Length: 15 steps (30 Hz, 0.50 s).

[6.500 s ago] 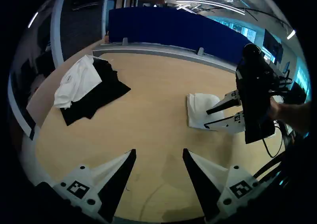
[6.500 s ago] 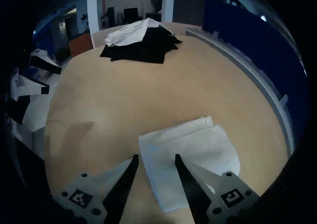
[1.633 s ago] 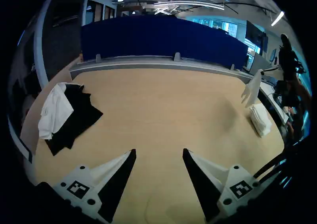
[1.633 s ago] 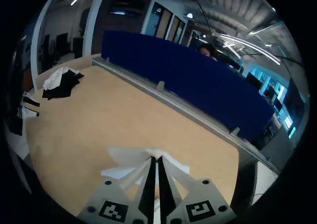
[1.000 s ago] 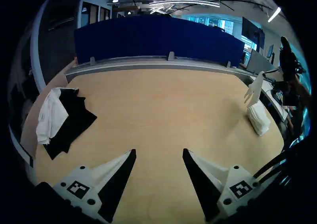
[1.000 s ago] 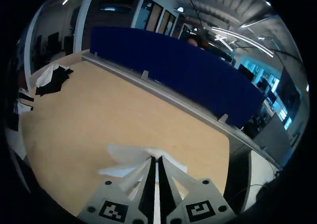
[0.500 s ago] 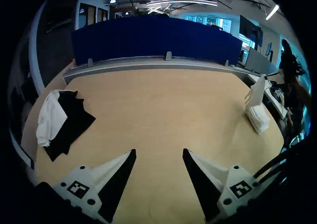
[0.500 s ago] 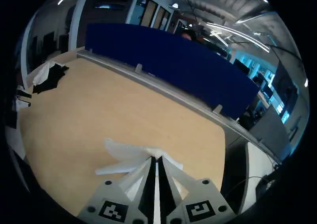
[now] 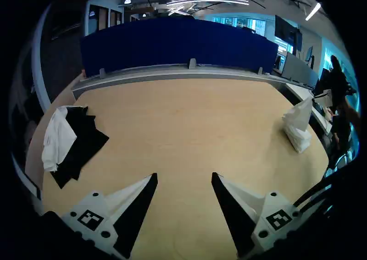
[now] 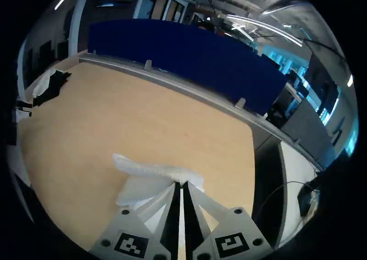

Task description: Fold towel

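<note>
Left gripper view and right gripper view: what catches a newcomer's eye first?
First, the white towel, bunched up and pinched in the shut right gripper near one end of the table. Next, the black-and-white clothes pile at the opposite end and the blue divider along the far side. The left gripper hovers open over bare wood.

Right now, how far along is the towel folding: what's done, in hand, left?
Done: the white towel already sits as a compact folded bundle near the edge of the table. In hand: the right gripper is shut on its raised top layer; the left gripper hangs open, holding nothing. Left, probably: lay that layer down and let go.
</note>
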Tool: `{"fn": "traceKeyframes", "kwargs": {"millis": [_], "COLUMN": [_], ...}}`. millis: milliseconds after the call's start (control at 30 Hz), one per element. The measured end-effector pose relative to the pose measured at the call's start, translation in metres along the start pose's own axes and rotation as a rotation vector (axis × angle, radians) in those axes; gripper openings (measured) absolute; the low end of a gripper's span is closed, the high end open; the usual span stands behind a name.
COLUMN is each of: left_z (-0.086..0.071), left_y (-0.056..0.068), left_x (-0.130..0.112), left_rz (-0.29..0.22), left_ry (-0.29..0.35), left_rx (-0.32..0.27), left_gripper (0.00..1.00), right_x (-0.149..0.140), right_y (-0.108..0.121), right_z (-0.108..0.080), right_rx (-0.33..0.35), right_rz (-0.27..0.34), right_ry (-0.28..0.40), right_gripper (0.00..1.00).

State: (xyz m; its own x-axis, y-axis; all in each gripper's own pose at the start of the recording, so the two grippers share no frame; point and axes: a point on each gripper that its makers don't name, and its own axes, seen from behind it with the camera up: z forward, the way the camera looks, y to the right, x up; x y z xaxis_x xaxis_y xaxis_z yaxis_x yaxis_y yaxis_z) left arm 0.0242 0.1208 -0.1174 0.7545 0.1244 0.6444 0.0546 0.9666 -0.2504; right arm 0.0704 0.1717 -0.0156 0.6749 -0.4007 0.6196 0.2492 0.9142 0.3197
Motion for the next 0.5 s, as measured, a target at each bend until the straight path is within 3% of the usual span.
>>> {"fn": "traceKeyframes", "kwargs": {"millis": [500], "left_z": [0.0], "left_y": [0.009], "left_x": [0.001], "left_rz": [0.021], "left_ry": [0.0], "left_rx": [-0.01], "left_gripper": [0.87], "right_x": [-0.061], "right_y": [0.003], "right_z": [-0.001], "right_rx": [-0.027], "right_rz": [0.047], "right_ry": [-0.066], "right_gripper": [0.04]}}
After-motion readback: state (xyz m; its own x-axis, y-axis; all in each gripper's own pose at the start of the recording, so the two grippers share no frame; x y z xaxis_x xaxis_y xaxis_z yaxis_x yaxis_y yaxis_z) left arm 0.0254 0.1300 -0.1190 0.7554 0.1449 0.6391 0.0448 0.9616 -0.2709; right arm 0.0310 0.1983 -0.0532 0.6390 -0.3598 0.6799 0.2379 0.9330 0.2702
